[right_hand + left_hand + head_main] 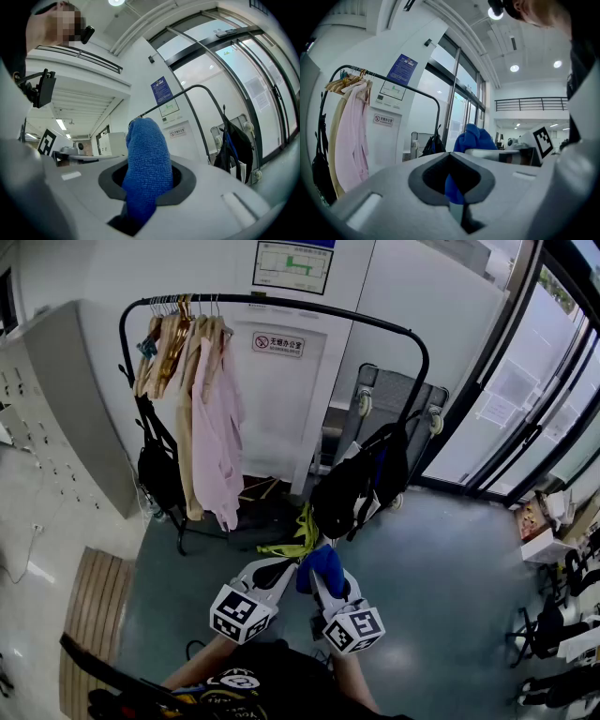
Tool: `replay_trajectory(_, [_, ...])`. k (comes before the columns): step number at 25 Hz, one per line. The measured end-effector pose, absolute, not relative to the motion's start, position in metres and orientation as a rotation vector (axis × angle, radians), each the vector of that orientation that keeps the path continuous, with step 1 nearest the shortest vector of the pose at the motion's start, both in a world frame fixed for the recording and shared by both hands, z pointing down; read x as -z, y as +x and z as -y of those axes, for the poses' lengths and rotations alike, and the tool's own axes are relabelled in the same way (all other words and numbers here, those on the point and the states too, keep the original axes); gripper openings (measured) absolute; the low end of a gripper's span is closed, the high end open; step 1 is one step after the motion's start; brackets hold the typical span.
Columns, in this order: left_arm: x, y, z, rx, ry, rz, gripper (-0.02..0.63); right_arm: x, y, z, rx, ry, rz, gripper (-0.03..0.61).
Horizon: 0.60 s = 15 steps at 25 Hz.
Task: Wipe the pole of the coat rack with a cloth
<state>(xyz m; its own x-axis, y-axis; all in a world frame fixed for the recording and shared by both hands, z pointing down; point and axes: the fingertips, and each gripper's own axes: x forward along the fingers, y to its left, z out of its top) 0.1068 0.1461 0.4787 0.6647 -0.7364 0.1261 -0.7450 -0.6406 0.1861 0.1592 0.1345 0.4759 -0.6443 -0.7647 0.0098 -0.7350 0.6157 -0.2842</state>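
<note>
Right gripper (145,187) clenched on a bunched blue terry cloth (146,154); no wiping yet.
Left gripper (452,183) nips a fold too (only a sliver shows); the black curved metal pole of the coat rack (309,307) stands well apart, so the whole wipe remains.

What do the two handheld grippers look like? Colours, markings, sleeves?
The left gripper and right gripper match. Each has a light grey-white moulded shell with a dark rounded recess around the jaws. Each carries a white cube with black square markers. The person wears a dark top, and the forearms are bare.
</note>
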Motion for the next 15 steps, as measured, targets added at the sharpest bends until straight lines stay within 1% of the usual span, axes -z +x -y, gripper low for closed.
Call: replay_trajectory(15, [-0.480, 0.086, -0.134, -0.042, 2.634, 1.219, -0.002, -0.484, 0.143, -0.123, 0.417, -1.269, -2.747, 0.087])
